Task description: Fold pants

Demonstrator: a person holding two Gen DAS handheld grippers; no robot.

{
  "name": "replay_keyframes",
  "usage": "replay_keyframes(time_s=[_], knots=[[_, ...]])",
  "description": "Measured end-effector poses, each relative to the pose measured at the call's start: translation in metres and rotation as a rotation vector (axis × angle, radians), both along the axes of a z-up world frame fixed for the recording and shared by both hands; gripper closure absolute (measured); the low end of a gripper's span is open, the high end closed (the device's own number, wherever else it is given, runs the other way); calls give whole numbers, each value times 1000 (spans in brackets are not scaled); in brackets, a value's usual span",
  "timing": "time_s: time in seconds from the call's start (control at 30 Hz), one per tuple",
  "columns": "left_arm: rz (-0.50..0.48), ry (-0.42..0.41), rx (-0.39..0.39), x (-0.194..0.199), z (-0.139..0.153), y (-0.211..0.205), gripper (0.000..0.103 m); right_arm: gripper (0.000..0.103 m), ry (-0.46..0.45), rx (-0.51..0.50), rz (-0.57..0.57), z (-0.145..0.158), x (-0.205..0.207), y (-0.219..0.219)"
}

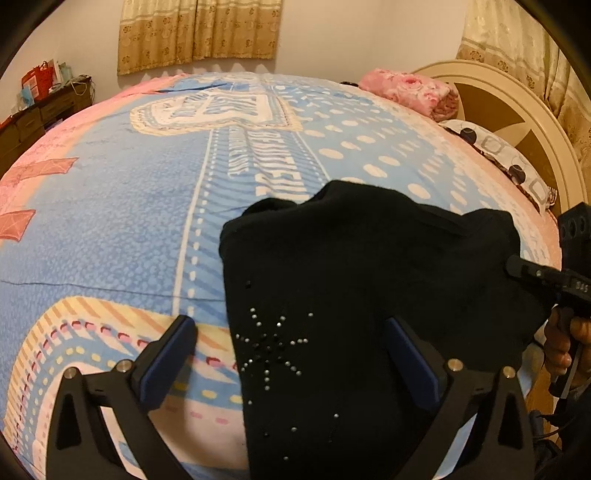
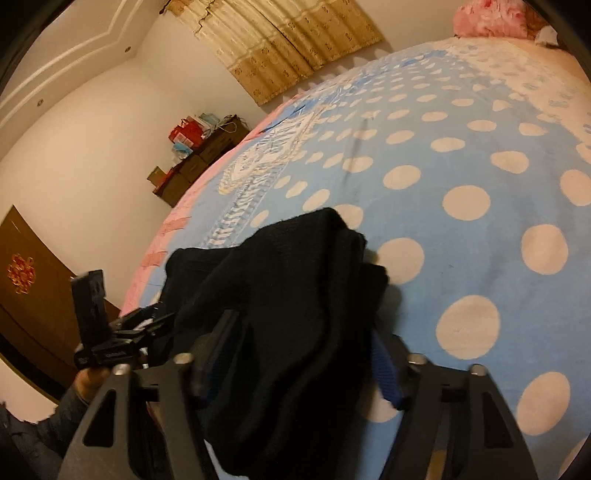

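Note:
Black pants (image 1: pixel 354 280) with a rhinestone star pattern lie bunched on the blue, dotted bedspread (image 1: pixel 110 229) near the bed's front edge. My left gripper (image 1: pixel 291 354) is open, its blue-padded fingers (image 1: pixel 166 354) straddling the left part of the pants just above the cloth. In the right wrist view the pants (image 2: pixel 288 302) fill the gap of my right gripper (image 2: pixel 299 362), whose jaws stand apart around a thick fold. The right gripper also shows in the left wrist view (image 1: pixel 546 280) at the pants' right edge.
A pink floral blanket (image 1: pixel 410 90) and a patterned pillow (image 1: pixel 506 158) lie at the headboard (image 1: pixel 524 110) on the right. A dark dresser (image 1: pixel 40 114) with boxes stands beyond the bed's far left. Curtains (image 1: pixel 199 33) hang on the back wall.

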State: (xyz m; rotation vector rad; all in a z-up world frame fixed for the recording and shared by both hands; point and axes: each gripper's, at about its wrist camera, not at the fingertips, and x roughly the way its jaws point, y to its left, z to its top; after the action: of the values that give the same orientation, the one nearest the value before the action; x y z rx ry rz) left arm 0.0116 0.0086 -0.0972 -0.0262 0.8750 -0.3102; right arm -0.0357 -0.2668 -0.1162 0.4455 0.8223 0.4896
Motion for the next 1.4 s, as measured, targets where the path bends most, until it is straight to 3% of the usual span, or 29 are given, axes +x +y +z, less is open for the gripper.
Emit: replay_keyframes(time_s=[0.07,0.13,0.3,0.4,0.77,0.83,0.87,0.97,1.4], knots=[[-2,-3,4,-1,0,-1,0,56,7,36,2,-2,-4,-8],[-1,-5,2,-1,0,-2,1,60,22,100,1,-8,-5,-17],[-24,-11,-16,-10,5,-9,28,59,8,79,2,-6,-6,-12],[-28,-15,-22,-10,5,-10,29,58,-4,111,-18,-9,-5,-15],[-14,-18,-40,-8,4,-9,26,57,-42,84,-41,-8,-7,-9],[-42,-22,-54,-10,6,-9,45,59,-39,69,-40,-6,-6,-6],[-54,-23,-58,-11,8,-11,58,66,-36,68,-39,-6,-6,-6],[-74,-34,-45,-13,12,-14,74,73,-40,79,-22,-4,-7,-6],[-62,-53,-73,-25,29,-7,79,75,-71,29,15,22,-4,2]])
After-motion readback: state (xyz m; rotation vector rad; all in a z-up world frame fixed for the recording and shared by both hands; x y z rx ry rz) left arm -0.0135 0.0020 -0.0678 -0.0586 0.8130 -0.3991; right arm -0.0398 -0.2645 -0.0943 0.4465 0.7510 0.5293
